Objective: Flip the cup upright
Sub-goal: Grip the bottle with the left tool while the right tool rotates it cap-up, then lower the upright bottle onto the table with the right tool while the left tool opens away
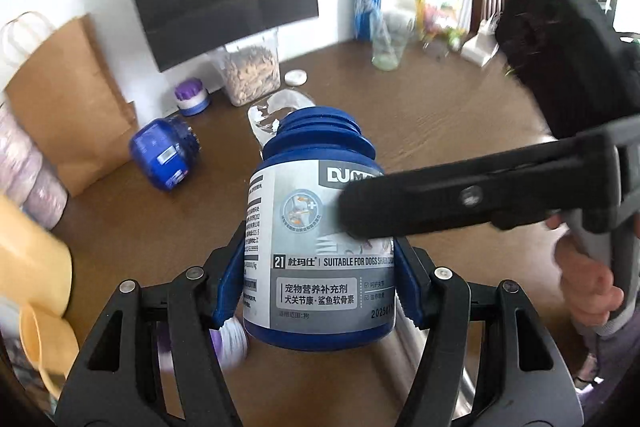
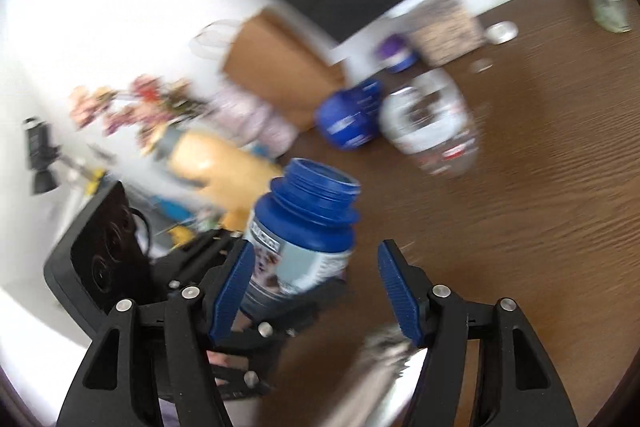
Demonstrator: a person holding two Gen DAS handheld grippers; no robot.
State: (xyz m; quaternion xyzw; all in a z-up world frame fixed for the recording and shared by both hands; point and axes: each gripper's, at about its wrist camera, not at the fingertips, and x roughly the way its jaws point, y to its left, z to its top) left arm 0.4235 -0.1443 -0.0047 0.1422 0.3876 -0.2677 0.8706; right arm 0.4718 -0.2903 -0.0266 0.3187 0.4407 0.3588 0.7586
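A blue bottle (image 1: 320, 227) with a grey label and no lid has its open mouth pointing up, tilted slightly. My left gripper (image 1: 320, 279) is shut on its lower body, one blue pad on each side. In the right wrist view the same bottle (image 2: 304, 227) stands close to the left finger (image 2: 234, 283) of my right gripper (image 2: 316, 267), which is open with a wide gap on the right side. One black finger (image 1: 440, 203) of that right gripper lies across the label in the left wrist view, and a hand (image 1: 588, 287) holds its handle.
On the brown table (image 1: 420, 115) a blue jar (image 1: 164, 151) and a clear container (image 2: 432, 123) lie on their sides. A paper bag (image 1: 68, 99), a food tub (image 1: 250, 71), a purple-lidded jar (image 1: 192, 97), a white lid (image 1: 295, 77) and a glass (image 1: 388, 43) stand further back. Yellow cups (image 1: 32, 267) are at the left.
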